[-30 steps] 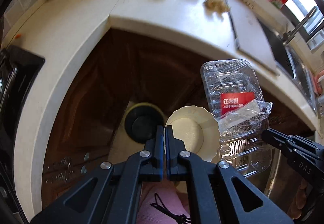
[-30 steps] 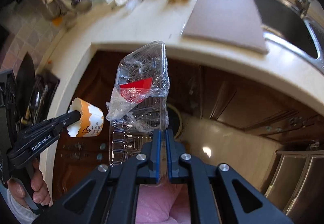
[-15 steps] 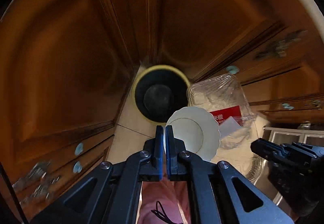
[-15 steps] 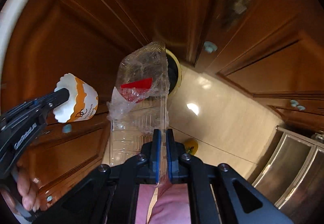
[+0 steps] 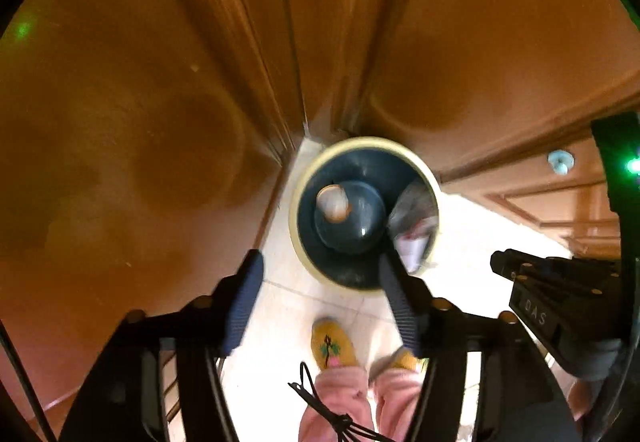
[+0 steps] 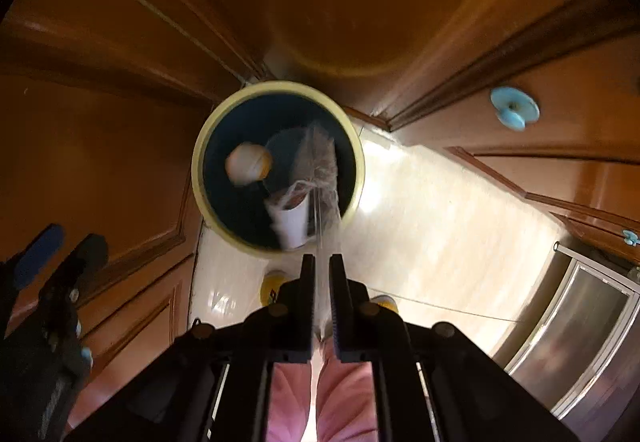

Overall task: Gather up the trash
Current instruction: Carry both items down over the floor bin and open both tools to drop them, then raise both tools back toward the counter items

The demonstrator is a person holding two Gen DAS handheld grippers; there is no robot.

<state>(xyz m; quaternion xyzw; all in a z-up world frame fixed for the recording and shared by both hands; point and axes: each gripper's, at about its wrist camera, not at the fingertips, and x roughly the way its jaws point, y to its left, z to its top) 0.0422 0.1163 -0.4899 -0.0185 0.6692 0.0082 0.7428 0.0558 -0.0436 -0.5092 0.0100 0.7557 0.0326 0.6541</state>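
Observation:
A round bin (image 5: 298, 202) (image 6: 276, 85) with a cream rim and dark inside stands on the floor in the cabinet corner. A white and orange paper cup (image 5: 334, 203) (image 6: 248, 163) is loose inside it. My left gripper (image 5: 320, 266) (image 6: 66, 250) hangs above the bin, its jaws opening wide with nothing between them. A clear plastic clamshell box (image 6: 320, 170) (image 5: 414, 226) with a red label hangs into the bin. Its thin edge runs up between the jaws of my right gripper (image 6: 319, 262) (image 5: 498, 264), which are opening, with a gap on either side of the plastic.
Brown wooden cabinet doors (image 5: 140, 122) (image 6: 440, 2) with pale blue knobs (image 6: 514, 108) close in around the bin. A person's yellow slippers (image 5: 332, 344) and pink trousers (image 6: 344, 394) are on the light tiled floor (image 6: 432, 222) just below. A steel-framed door (image 6: 580, 342) is at lower right.
Both grippers dropped from counter height to just over the bin. The left gripper opened and the cup fell in. The right gripper's jaws parted slightly and the box's far end sank into the bin.

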